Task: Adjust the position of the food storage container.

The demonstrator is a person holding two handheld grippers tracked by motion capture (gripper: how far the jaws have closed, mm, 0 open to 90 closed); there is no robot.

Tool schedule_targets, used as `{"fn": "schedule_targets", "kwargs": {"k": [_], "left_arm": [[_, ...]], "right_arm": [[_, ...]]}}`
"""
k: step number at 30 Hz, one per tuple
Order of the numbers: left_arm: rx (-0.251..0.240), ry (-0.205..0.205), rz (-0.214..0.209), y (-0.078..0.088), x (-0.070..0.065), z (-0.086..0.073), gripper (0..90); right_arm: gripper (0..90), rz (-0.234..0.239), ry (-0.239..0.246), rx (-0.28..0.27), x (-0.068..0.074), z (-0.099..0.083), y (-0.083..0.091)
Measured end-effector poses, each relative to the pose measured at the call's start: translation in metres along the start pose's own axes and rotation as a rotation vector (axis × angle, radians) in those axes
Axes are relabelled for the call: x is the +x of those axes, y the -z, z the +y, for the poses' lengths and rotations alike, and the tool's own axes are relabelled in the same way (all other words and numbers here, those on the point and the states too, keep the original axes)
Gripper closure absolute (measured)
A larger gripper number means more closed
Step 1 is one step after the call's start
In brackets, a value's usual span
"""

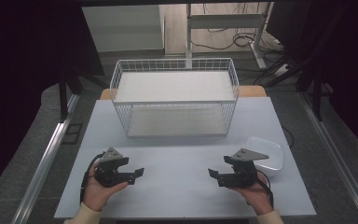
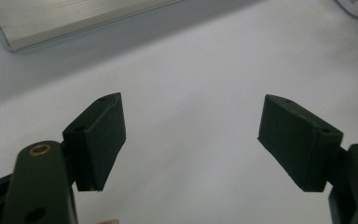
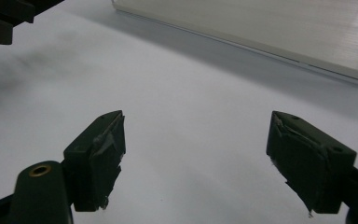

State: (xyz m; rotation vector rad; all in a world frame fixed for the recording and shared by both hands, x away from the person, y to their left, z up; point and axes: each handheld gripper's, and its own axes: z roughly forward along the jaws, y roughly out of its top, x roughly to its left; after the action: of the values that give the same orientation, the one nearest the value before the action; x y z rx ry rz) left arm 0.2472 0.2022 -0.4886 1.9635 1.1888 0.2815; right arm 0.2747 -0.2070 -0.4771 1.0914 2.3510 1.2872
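A person's hands hold two black grippers low over the pale table (image 1: pixel 177 158), near its front edge. My left gripper (image 1: pixel 140 171) sits at the front left and points right, toward the table's middle. In the left gripper view it (image 2: pixel 191 140) stands open, with bare table between its pads. My right gripper (image 1: pixel 212 173) sits at the front right and points left. In the right gripper view it (image 3: pixel 196 158) stands open too, holding nothing. The left gripper's tip (image 3: pixel 0 18) shows at the top left of the right gripper view.
A white wire basket (image 1: pixel 175 100) with a flat white floor stands at the back middle of the table. A clear shallow plastic tray (image 1: pixel 265 151) lies at the right, just behind my right gripper. The basket's base edge (image 2: pixel 74 28) (image 3: pixel 270 37) appears in both gripper views.
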Motion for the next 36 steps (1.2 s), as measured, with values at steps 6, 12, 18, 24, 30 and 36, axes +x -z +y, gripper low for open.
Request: {"fn": "schedule_targets", "kwargs": {"k": [6, 12, 18, 24, 30, 36], "left_arm": [[0.004, -0.007, -0.002, -0.001, -0.002, 0.0, 22.7], [0.009, -0.013, -0.008, -0.002, -0.004, 0.0, 22.7], [0.009, -0.009, -0.01, -0.002, -0.003, 0.0, 22.7], [0.001, -0.001, -0.006, -0.001, -0.002, 0.002, 22.7], [0.005, -0.008, -0.009, -0.001, -0.003, 0.002, 22.7], [0.004, -0.012, -0.014, -0.001, -0.004, 0.003, 22.6]], "right_arm": [[20.2, 0.003, 0.003, 0.001, 0.0, 0.0, -0.001], [20.9, 0.011, 0.004, 0.004, 0.001, 0.001, -0.001], [22.3, 0.016, 0.001, 0.015, 0.0, 0.001, -0.002], [24.3, 0.019, 0.01, 0.001, 0.003, 0.009, 0.003], [27.7, -0.007, 0.009, -0.008, -0.005, 0.03, 0.018], [29.4, -0.041, -0.003, -0.022, -0.02, 0.033, 0.032]]}}
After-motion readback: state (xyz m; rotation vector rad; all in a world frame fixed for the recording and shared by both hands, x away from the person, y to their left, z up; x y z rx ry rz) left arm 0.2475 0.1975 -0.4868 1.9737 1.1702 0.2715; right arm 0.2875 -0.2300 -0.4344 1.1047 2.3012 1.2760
